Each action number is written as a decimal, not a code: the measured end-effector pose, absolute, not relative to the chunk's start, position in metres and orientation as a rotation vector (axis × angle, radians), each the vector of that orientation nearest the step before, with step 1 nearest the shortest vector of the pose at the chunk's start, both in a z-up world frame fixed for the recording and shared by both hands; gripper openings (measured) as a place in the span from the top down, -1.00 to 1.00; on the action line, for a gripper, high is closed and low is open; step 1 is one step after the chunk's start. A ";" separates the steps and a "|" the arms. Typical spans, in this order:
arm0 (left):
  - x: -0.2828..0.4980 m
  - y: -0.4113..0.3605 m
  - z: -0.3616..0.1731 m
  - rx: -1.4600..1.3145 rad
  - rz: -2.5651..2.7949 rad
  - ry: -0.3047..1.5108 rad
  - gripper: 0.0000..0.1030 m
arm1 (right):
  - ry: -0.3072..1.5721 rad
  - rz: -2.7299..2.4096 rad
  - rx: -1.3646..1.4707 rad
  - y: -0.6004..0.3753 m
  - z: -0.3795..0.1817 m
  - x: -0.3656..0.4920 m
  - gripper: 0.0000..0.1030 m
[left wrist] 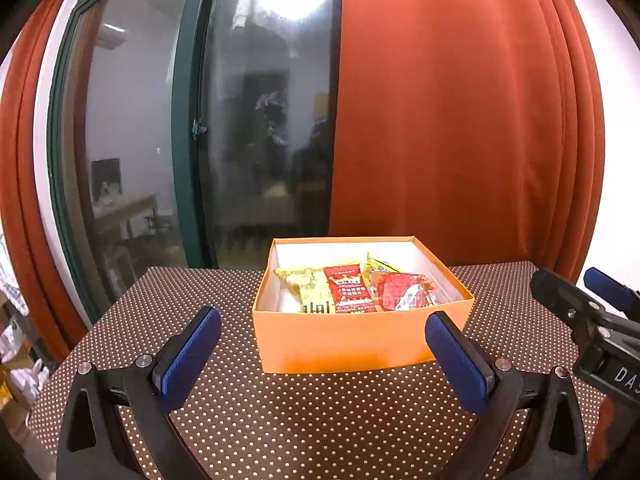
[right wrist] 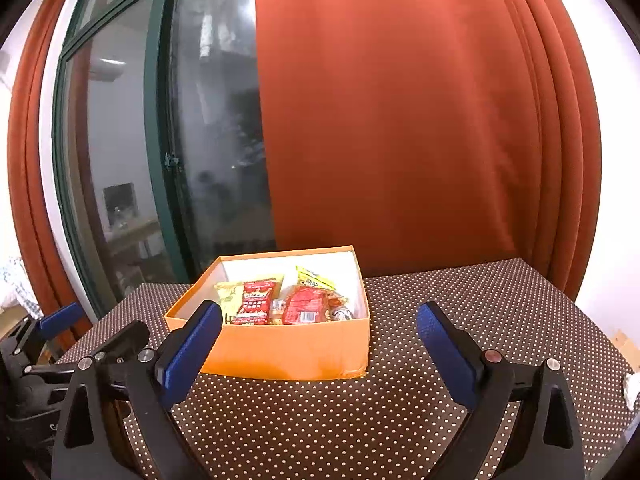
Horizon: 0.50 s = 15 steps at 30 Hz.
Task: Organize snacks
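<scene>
An open orange box [left wrist: 340,340] [right wrist: 292,350] stands on the dotted brown tablecloth [left wrist: 304,420]. Inside lie several snack packets: a yellow one [left wrist: 308,286] [right wrist: 230,296], a red one [left wrist: 350,290] [right wrist: 256,300], a second yellow one [left wrist: 378,266] [right wrist: 314,278] and a red-orange one [left wrist: 404,292] [right wrist: 308,304]. My left gripper [left wrist: 324,354] is open and empty, just in front of the box. My right gripper [right wrist: 320,350] is open and empty, in front of the box's right half. The right gripper also shows at the right edge of the left wrist view [left wrist: 588,300].
An orange curtain [left wrist: 440,120] and a dark glass door with a green frame [left wrist: 188,120] stand behind the table. The table's left edge [left wrist: 60,360] drops off to clutter. A white crumpled thing [right wrist: 632,388] lies at the table's right edge.
</scene>
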<state>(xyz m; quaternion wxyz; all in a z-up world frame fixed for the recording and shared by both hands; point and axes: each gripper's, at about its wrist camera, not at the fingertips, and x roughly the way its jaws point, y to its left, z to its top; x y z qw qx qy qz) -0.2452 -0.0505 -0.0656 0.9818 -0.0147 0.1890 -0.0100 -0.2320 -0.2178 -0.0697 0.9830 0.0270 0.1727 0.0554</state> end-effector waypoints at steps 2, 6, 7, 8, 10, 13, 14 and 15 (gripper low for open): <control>-0.245 -0.051 -0.065 -0.024 -0.017 0.373 -0.99 | 0.345 0.116 0.055 -0.217 -0.070 -0.234 -0.92; -0.247 -0.053 -0.065 -0.019 -0.015 0.366 -0.99 | 0.344 0.119 0.064 -0.218 -0.071 -0.236 -0.92; -0.246 -0.054 -0.065 -0.019 -0.015 0.366 -0.99 | 0.344 0.119 0.067 -0.218 -0.071 -0.236 -0.92; -0.247 -0.054 -0.065 -0.019 -0.016 0.366 -0.99 | 0.344 0.119 0.068 -0.219 -0.071 -0.236 -0.93; -0.247 -0.055 -0.065 -0.020 -0.018 0.367 -0.99 | 0.344 0.116 0.069 -0.219 -0.071 -0.236 -0.93; -0.248 -0.056 -0.065 -0.019 -0.019 0.367 -0.99 | 0.345 0.113 0.069 -0.221 -0.072 -0.236 -0.93; -0.248 -0.057 -0.064 -0.019 -0.019 0.367 -0.99 | 0.345 0.114 0.070 -0.221 -0.072 -0.236 -0.93; -0.248 -0.058 -0.065 -0.018 -0.017 0.367 -0.99 | 0.345 0.114 0.071 -0.222 -0.072 -0.236 -0.93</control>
